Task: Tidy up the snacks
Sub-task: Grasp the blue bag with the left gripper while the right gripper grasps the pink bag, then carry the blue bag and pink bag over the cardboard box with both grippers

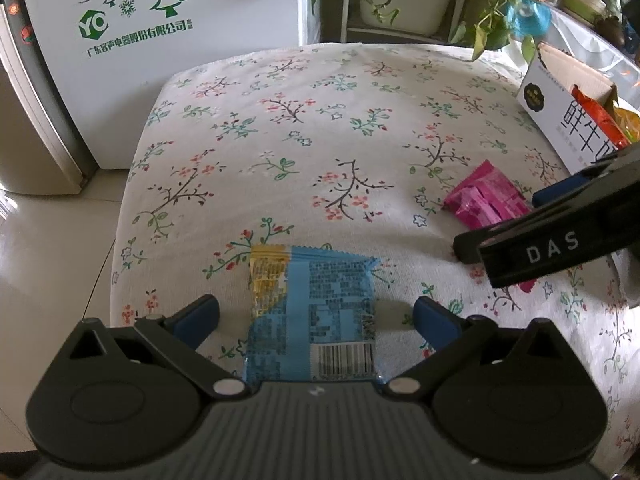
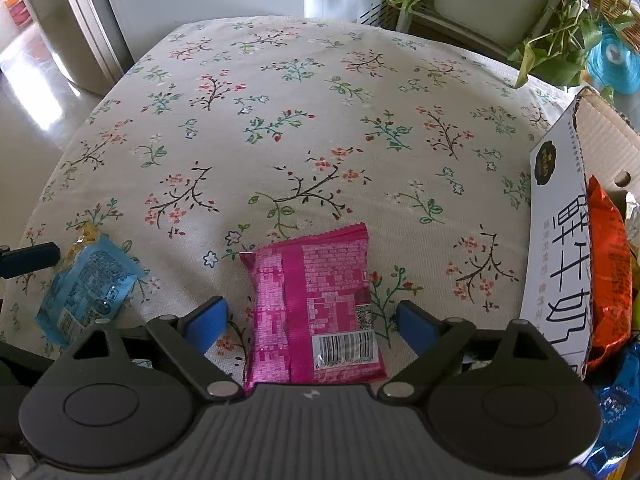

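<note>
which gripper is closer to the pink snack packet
Right. The right gripper is open with its jaws on either side of the pink snack packet. The left gripper is open astride the blue snack packet, off to the pink one's left.

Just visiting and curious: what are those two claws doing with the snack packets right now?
Left gripper open, astride blue packet, pads clear. Right gripper open, astride pink packet, pads clear. Both packets flat on floral cloth. Snack box at right, path clear.
</note>
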Demonstrator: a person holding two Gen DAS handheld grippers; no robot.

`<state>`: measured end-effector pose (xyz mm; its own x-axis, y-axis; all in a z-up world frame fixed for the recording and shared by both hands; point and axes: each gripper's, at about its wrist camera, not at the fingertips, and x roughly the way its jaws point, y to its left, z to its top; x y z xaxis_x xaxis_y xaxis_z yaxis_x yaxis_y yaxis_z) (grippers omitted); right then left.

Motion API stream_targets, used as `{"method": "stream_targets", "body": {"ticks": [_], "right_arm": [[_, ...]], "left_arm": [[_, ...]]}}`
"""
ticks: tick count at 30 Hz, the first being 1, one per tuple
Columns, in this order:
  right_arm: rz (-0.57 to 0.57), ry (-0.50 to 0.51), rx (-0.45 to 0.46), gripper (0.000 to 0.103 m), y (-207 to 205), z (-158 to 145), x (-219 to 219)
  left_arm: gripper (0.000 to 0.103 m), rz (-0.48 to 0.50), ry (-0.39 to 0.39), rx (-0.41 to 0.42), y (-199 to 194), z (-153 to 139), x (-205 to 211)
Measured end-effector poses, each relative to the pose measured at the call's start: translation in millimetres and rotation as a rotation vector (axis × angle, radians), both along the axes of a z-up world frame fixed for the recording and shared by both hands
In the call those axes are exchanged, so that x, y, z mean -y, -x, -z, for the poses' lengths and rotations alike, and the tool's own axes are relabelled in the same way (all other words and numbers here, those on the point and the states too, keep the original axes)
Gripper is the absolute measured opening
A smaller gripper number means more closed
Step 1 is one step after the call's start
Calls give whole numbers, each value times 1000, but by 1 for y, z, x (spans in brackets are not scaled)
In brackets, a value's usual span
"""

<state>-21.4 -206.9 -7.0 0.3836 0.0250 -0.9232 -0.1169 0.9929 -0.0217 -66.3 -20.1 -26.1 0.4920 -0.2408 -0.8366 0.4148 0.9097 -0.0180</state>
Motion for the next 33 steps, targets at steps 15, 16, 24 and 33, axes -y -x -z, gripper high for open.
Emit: {"method": "stream_targets", "body": {"ticks": [15,16,24,33], "right_arm": [[-70,-24,38,56,12,-12,-5],[-68,-29,41,56,13,-13,-5],[-36,-82,99,56,22,-37,6],[-15,-160,190,56,39,-70,12]], "left_arm": [[57,13,46,25,2,-10,1],[53,0,49,25,2,-10,0],[50,-126,148,3,3,-19,-23],[49,-180,225,19,23,-34,-30]]}}
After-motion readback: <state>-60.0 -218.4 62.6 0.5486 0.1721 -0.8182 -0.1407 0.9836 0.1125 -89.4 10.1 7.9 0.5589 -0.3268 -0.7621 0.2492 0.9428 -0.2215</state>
